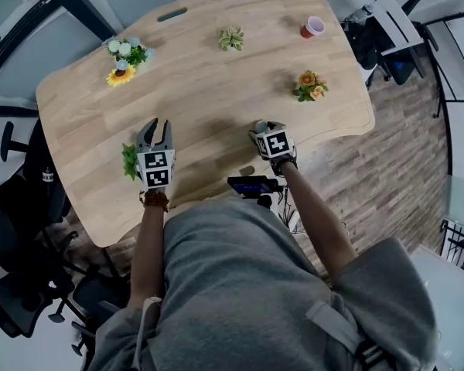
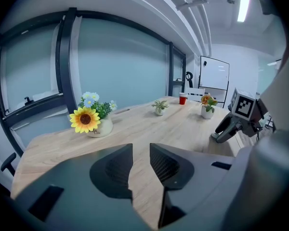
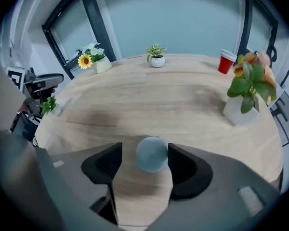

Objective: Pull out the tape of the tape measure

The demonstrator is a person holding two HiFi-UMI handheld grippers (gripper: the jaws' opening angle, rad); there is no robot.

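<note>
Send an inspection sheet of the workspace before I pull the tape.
surface: light wooden table.
job's things: round blue-grey tape measure between the right hand-held gripper jaws; no tape seen out.
clutter: sunflower pot, small green plant, red cup, orange flower pot, leafy plant by the left hand-held gripper.
grippers: left jaws slightly apart, empty; right jaws apart round the tape measure.
cables: nothing seen.
surroundings: office chairs, glass wall, whiteboard.

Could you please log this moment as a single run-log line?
phase: pre-grasp | left tool: open, empty, over table | right tool: open around round blue-grey tape measure | tape: not yet pulled
</note>
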